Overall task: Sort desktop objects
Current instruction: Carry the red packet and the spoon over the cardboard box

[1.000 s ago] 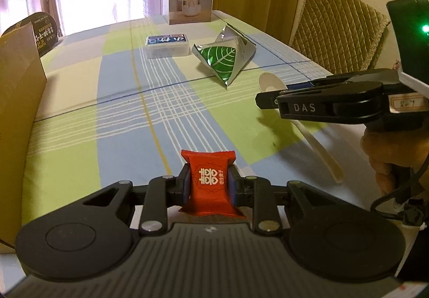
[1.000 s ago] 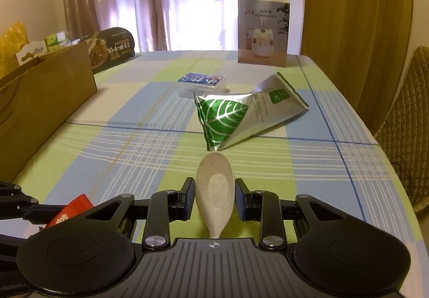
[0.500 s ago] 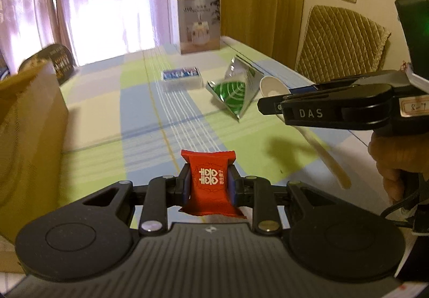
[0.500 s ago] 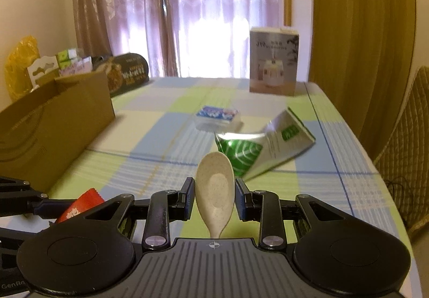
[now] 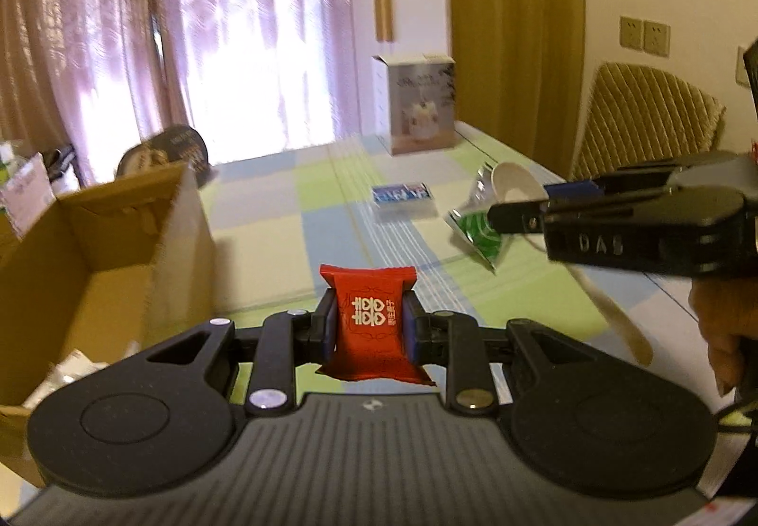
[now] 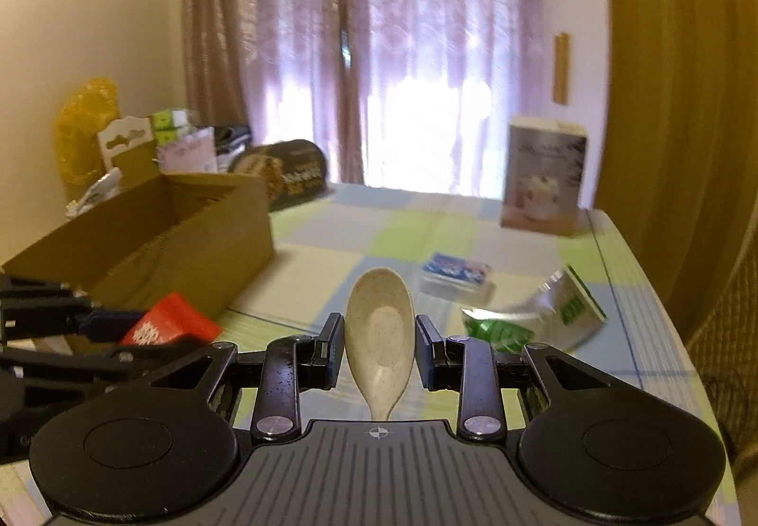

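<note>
My left gripper (image 5: 369,329) is shut on a red candy packet (image 5: 372,322) and holds it in the air above the checked tablecloth. The right gripper (image 6: 379,348) is shut on a beige speckled spoon (image 6: 379,336), bowl pointing forward. From the left wrist view the right gripper (image 5: 516,213) reaches in from the right with the spoon (image 5: 514,185), its handle hanging down. An open cardboard box (image 5: 94,251) stands at the left, close to the red packet. In the right wrist view the box (image 6: 156,251) lies left of the spoon, with the red packet (image 6: 166,327) in front of it.
On the table lie a green foil pouch (image 6: 535,317) and a small blue-topped plastic box (image 6: 452,277). A tall white carton (image 6: 545,178) stands at the far end, a dark round tin (image 6: 289,173) behind the cardboard box. A padded chair (image 5: 649,114) stands at the right.
Both grippers have risen and tilted up, so more of the room and the box's inside shows. The left one has swung toward the cardboard box. Both holds are unchanged.
</note>
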Demonstrator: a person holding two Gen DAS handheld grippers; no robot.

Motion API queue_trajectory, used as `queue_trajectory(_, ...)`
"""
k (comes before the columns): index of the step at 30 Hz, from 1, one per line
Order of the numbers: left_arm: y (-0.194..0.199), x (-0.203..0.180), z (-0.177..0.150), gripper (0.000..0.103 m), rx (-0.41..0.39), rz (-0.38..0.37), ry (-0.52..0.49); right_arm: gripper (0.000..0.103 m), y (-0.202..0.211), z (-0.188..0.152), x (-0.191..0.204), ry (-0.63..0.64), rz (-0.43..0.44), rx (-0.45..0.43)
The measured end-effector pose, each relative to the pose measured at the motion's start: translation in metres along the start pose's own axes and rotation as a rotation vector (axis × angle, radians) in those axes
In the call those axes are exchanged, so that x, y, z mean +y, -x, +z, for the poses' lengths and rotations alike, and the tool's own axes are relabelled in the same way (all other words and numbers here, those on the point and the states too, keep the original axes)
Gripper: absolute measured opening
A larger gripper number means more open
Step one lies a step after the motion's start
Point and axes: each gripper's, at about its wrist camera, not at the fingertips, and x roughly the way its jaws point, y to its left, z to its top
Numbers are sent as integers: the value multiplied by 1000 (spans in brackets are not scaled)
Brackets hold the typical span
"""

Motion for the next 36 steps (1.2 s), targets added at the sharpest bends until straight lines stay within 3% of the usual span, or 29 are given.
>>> queue_trajectory(11,46,37,11,22,-55,96,-37,28,1,25,46,41,70,-40)
queue_trajectory(21,87,94,17,22,-85,205,-8,28,-4,65,104,-11,221,-66)
queue_trajectory(36,94,183,6,22,-49,272,91,28,-63,104,185,5,342,-28)
